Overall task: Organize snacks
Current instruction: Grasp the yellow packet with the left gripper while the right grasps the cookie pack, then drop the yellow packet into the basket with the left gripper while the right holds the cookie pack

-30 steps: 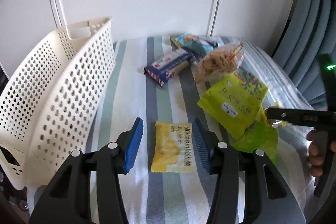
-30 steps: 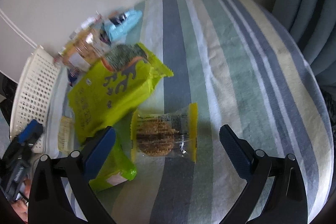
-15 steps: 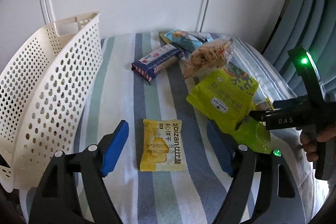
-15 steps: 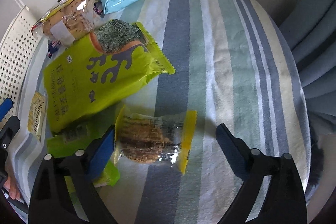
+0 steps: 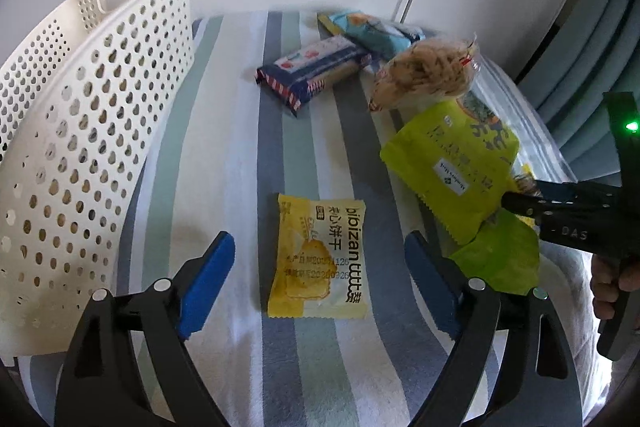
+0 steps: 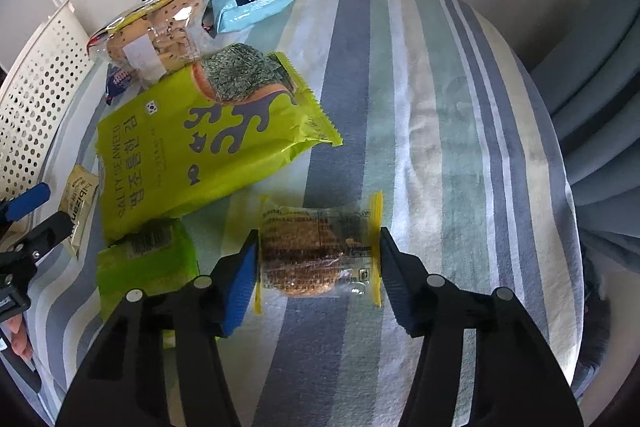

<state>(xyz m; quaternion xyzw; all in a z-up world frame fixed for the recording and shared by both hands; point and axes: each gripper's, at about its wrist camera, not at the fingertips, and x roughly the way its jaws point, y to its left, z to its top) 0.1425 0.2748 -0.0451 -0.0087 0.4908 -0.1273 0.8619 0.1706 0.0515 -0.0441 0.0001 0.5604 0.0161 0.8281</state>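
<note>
The cookie pack (image 6: 318,253), clear wrap with yellow ends, is lying on the striped cloth (image 6: 420,107) with the right gripper (image 6: 318,267) clamping it, one blue pad (image 6: 240,287) pressing each end of the wrapper. Just to its left a small green pack (image 6: 146,255) is sitting, and beyond that the big green seaweed bag (image 6: 200,143) is stretching away across the cloth. Behind the bag a clear bag of cookies (image 6: 160,23) and a light blue pack (image 6: 252,3) are lying near the wall.

Over on the left, the left gripper (image 5: 320,275) is hovering with its fingers wide apart on either side of a yellow biscuit packet (image 5: 318,259), touching neither edge. The packet is lying flat on the cloth, print upward. The white perforated basket (image 5: 92,131) is standing just left of that gripper, its wall curving up. Farther back a dark blue wrapped pack (image 5: 312,71) is lying between the basket and the clear bag. A hand (image 5: 614,283) is showing at the right edge of the left view, gripping the black handle of the other tool.
</note>
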